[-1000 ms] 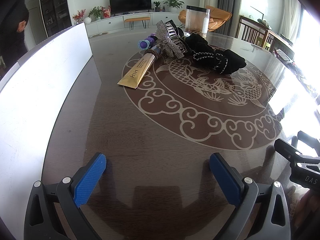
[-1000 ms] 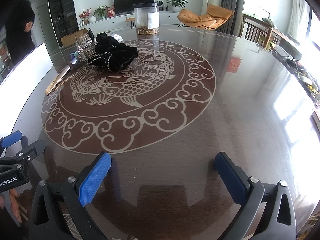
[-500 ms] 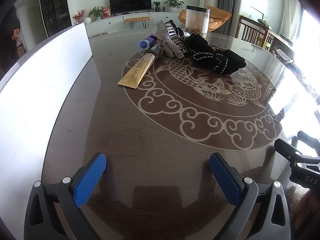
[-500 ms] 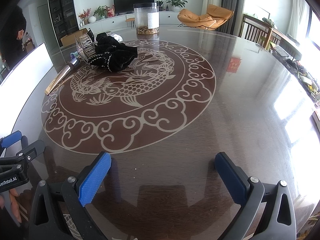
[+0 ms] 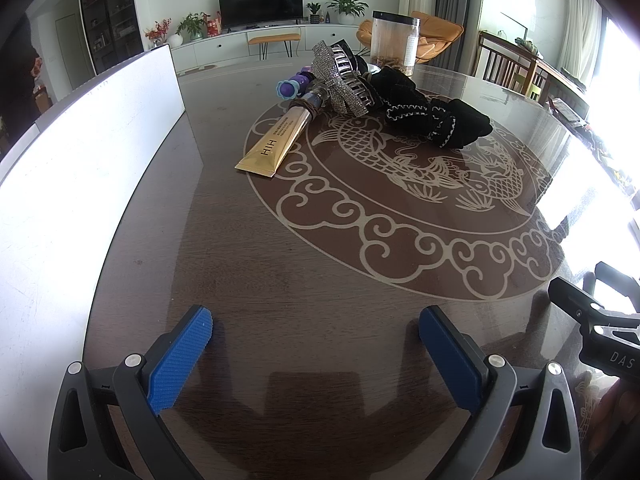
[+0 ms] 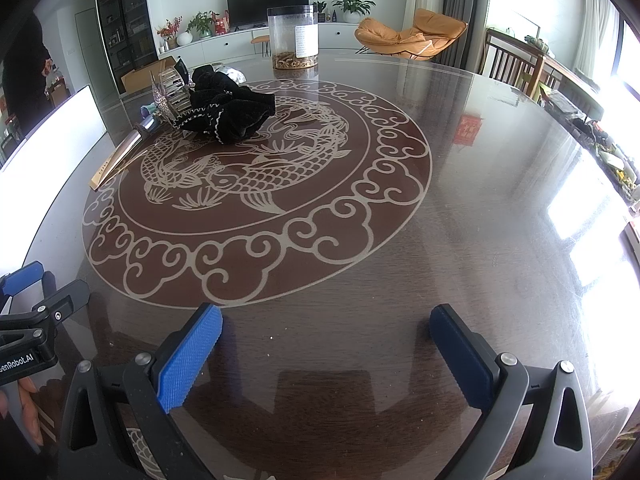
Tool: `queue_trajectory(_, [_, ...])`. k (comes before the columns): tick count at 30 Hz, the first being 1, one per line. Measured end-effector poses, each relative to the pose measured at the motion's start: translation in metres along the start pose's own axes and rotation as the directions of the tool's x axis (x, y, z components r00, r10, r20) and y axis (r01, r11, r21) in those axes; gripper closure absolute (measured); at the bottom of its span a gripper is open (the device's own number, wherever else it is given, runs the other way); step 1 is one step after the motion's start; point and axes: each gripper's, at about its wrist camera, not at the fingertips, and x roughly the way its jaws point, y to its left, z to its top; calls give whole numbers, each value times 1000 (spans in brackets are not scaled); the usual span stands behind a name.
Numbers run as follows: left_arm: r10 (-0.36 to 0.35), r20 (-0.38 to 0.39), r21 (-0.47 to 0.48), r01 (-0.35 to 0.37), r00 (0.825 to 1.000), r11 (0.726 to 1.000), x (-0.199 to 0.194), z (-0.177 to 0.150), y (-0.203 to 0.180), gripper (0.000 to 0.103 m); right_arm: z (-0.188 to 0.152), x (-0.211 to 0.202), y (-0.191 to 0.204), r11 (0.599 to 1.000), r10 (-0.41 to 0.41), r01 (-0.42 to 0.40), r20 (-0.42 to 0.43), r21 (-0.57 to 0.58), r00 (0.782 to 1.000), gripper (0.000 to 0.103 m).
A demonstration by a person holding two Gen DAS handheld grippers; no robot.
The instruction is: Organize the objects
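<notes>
gold tube (image 5: 276,145) lies well beyond left hand-held gripper (image 5: 314,336), untouched.

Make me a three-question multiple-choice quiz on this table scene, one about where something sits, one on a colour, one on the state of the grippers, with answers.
1. Where does the clear jar stand?
A. Beyond the black fabric item, farther from the cameras
B. Between the two grippers
C. On the white panel

2. What colour is the tube marked HIH?
A. Red
B. Gold
C. Green

3. In what state is the left hand-held gripper?
A. Shut on the tube
B. Shut on the fabric
C. Open, holding nothing

Answers: 1 A, the jar rises behind the fabric in both views. 2 B, its body shines gold on the table. 3 C, its blue pads stand wide apart over bare wood; the right hand-held gripper likewise.
</notes>
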Motion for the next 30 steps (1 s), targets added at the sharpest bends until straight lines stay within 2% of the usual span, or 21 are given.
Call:
queue_trajectory(27, [0,0,-1,0,1000,1000,-1,0,0,0,0,1,-1,1000,1,-1,-1,-1,1000,0])
queue_trajectory(28, [-10,-13,13,10,1000,1000,0,2,0,0,0,1,-1,1000,1,-1,0,-1,1000,0])
queue_trajectory(29, [-29,-52,38,31,998,999,1,8,1,0,0,1,-1,1000,1,-1,-1,-1,1000,0])
queue_trajectory(30, [-72,-100,23,74,992,997,6,21,7,0,0,1,-1,1000,1,-1,-1,-1,1000,0])
